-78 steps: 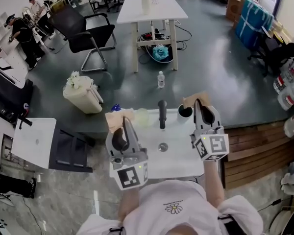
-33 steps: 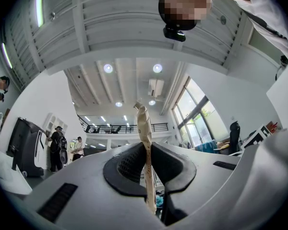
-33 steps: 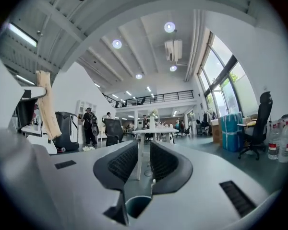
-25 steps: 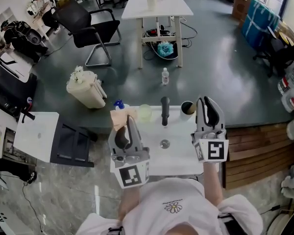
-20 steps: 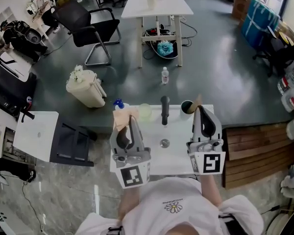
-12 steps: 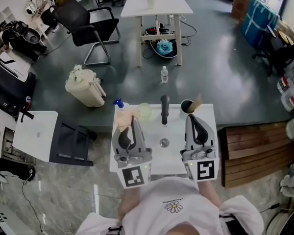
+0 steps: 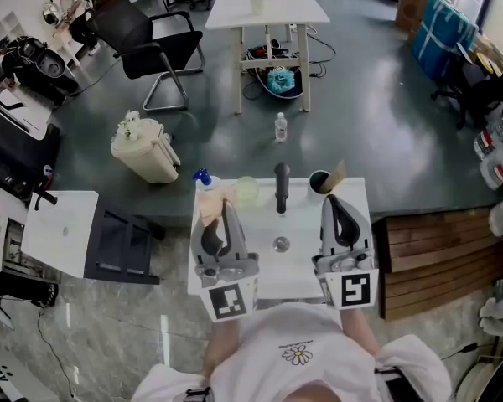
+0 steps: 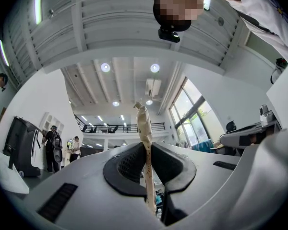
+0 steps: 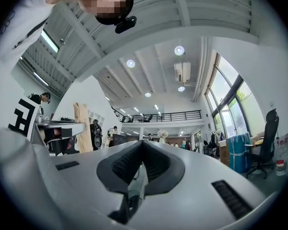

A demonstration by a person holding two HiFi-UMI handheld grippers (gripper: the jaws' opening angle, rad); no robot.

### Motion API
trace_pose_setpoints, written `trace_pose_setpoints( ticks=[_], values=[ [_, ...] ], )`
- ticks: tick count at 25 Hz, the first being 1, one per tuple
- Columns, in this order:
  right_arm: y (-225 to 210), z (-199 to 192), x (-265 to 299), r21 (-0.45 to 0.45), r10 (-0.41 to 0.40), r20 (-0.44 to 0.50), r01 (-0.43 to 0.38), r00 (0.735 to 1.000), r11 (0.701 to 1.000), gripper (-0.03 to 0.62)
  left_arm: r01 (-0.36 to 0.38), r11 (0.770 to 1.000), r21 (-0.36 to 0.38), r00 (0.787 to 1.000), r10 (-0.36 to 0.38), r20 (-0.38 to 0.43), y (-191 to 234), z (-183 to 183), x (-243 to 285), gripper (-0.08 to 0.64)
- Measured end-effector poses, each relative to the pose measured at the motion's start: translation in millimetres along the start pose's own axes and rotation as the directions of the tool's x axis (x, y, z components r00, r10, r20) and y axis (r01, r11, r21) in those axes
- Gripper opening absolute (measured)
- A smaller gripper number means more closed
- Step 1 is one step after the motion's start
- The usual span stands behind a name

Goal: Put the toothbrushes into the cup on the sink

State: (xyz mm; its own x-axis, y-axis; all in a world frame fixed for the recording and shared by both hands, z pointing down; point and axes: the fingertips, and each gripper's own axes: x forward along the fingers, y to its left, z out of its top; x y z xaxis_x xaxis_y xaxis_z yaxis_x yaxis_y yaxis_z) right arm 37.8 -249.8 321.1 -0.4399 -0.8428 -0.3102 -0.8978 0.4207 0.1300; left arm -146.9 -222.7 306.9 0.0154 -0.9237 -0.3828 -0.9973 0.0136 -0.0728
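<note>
I am pinching a toothbrush (image 8: pixel 143 123), likely light, stiff and slippery, along its handle in my left gripper (image 8: pixel 147 150), while my right gripper (image 9: pixel 141 145) is hovering pressed together near the cup (image 7: pixel 318 184).

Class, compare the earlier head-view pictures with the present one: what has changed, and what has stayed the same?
The right gripper let one toothbrush go into the cup, then drew back towards the person, empty. The left gripper kept hold of the second toothbrush; the cup stayed put.
</note>
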Motion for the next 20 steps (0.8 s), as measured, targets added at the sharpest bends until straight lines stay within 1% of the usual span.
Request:
trace_pose_setpoints(
  ticks=[3, 6, 8, 10, 11, 13, 15, 18, 20],
  values=[
    [-0.8, -4.1, -1.6, 0.008, -0.002, -0.014, 0.002, 1.0, 1.0, 0.012, -0.003, 1.0, -0.021, 1.0, 0.003, -0.018, -1.1, -11.5, 0.3, 0.043],
    [-1.9, -6.3, -2.8, 0.005, -0.003, -0.024, 0.003, 1.0, 1.0, 0.012, 0.012, 0.999, -0.04, 0.999, -0.014, -0.05, -3.1, -23.0, 1.9, 0.043],
    [-3.3, -8.9, -3.1, 0.001, -0.003, -0.029, 0.003, 1.0, 1.0, 0.012, 0.022, 0.999, -0.025, 0.998, -0.023, -0.05, 1.5, -27.0, 10.1, 0.043],
    [-4.9, -12.0, -3.8, 0.003, -0.008, -0.039, 0.008, 0.999, 1.0, 0.012, 0.03, 1.0, 0.006, 0.998, -0.029, -0.046, 10.4, -32.7, 24.6, 0.043],
    [-5.5, -13.1, -4.1, 0.005, -0.01, -0.046, 0.01, 0.999, 1.0, 0.012, 0.032, 0.999, 0.004, 0.998, -0.031, -0.055, 15.0, -38.5, 33.2, 0.043],
    [-5.5, -15.6, -5.0, 0.013, -0.009, -0.059, 0.01, 0.998, 1.0, 0.012, 0.025, 0.998, -0.052, 0.994, -0.031, -0.101, 24.4, -58.3, 49.7, 0.043],
    [-4.8, -18.7, -5.9, 0.031, -0.003, -0.068, 0.005, 0.998, 1.0, 0.012, 0.017, 0.994, -0.111, 0.986, -0.035, -0.163, 31.5, -84.3, 63.5, 0.043],
    [-4.3, -23.0, -8.3, 0.051, 0.005, -0.082, -0.001, 0.997, 0.999, 0.012, 0.019, 0.988, -0.154, 0.971, -0.055, -0.235, 35.3, -123.2, 78.6, 0.043],
    [-3.6, -24.0, -10.6, 0.049, 0.005, -0.088, -0.001, 0.996, 0.999, 0.012, 0.015, 0.985, -0.169, 0.961, -0.061, -0.271, 36.8, -145.4, 84.0, 0.044]
  ],
)
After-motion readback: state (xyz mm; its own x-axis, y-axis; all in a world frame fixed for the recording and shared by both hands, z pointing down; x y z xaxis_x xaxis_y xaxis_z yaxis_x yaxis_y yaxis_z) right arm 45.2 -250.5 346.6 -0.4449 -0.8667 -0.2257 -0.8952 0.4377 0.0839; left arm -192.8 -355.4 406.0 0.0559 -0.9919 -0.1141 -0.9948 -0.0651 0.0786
